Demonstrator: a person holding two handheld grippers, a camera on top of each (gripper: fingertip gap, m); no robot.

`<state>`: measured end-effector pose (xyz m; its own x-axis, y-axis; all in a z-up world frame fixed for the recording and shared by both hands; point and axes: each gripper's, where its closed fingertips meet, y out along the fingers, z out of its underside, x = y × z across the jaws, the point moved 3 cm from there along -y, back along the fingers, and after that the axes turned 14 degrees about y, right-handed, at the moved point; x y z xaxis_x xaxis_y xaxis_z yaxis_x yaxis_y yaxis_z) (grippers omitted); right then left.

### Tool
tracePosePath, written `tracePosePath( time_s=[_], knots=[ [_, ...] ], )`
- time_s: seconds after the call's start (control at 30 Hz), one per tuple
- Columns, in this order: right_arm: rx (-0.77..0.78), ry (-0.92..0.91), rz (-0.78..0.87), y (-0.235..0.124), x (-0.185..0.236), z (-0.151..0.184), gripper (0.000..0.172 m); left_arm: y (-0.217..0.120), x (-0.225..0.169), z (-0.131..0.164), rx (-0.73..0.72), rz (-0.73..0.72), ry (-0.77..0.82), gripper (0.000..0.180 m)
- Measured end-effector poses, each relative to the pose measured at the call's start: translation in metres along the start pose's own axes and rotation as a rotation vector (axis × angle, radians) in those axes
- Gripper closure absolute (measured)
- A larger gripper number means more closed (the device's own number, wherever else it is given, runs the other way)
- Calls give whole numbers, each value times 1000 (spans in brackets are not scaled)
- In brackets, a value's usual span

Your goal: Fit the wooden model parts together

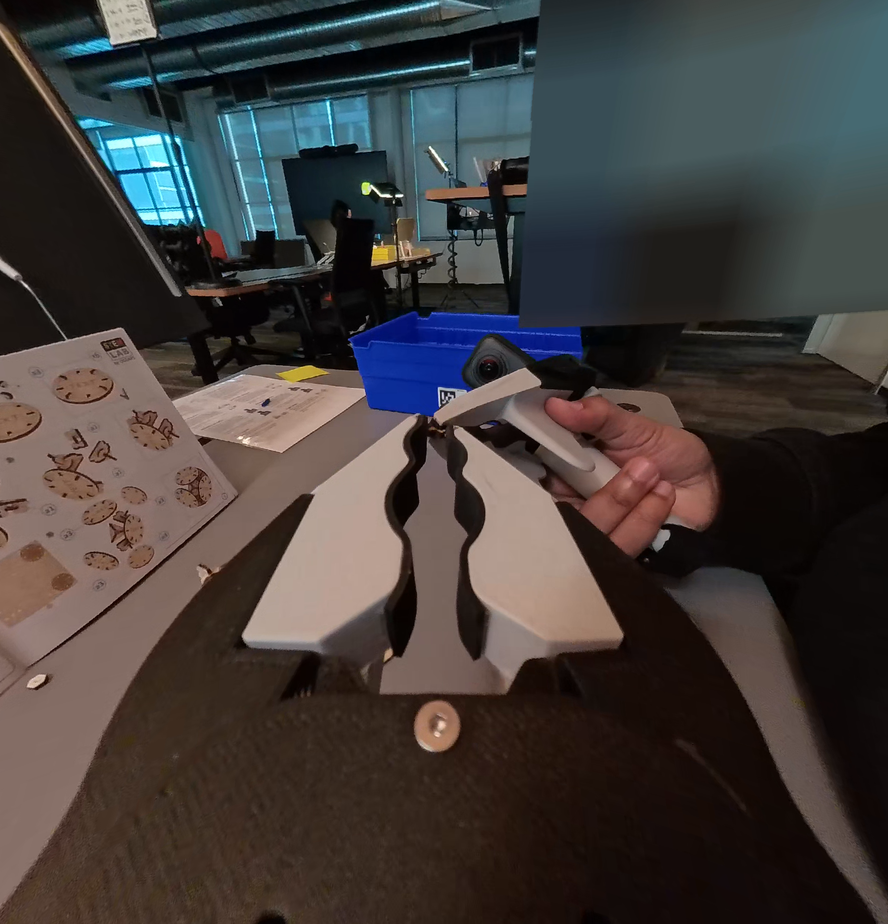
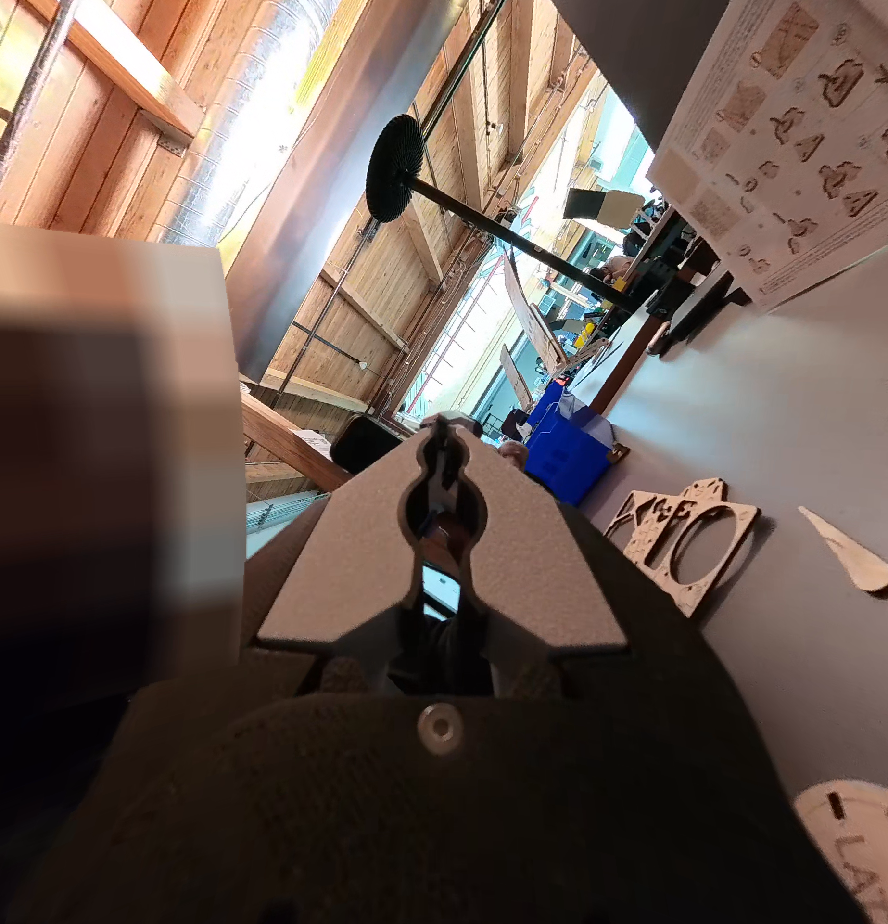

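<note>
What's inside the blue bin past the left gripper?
Only the ribbed far inner wall of the blue bin shows. Its near wall, the other gripper's camera and a blurred patch cover the floor, so contents cannot be seen.

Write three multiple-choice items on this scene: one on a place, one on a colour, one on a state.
1. Where is the blue bin?
A. On the floor
B. On the table, beyond the left tongs
C. On a chair

2. What colour is the small note by the flat paper sheet?
A. Pink
B. Green
C. Yellow

3. How do the right tongs stand?
A. Shut
B. Wide open
C. Open around a cup

Answers:
1 B: the left wrist view shows the bin on the table's far end, past the fingertips.
2 C: the note is plainly yellow.
3 A: in the right wrist view the two fingertips meet.
</note>
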<state>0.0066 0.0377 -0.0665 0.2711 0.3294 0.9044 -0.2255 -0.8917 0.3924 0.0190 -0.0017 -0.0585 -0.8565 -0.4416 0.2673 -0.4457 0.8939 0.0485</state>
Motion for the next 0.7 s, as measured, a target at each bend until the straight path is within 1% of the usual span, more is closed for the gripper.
tracePosePath(
  time_s=[0.3,0.5,0.6,0.67,0.7],
  knots=[
    [70,-61,34,-6,4,3,172,2,-6,-1,-12,33,19,173],
    [49,-72,16,-10,8,-2,172,2,-5,1,-15,25,7,176],
    [28,-110,18,-13,11,-6,172,2,-5,2,-29,58,-46,172],
    [20,-172,29,-13,13,-6,172,5,-9,3,-55,123,-144,169],
    [21,-205,33,-13,15,-5,172,6,-10,3,-81,157,-225,169]
  ],
)
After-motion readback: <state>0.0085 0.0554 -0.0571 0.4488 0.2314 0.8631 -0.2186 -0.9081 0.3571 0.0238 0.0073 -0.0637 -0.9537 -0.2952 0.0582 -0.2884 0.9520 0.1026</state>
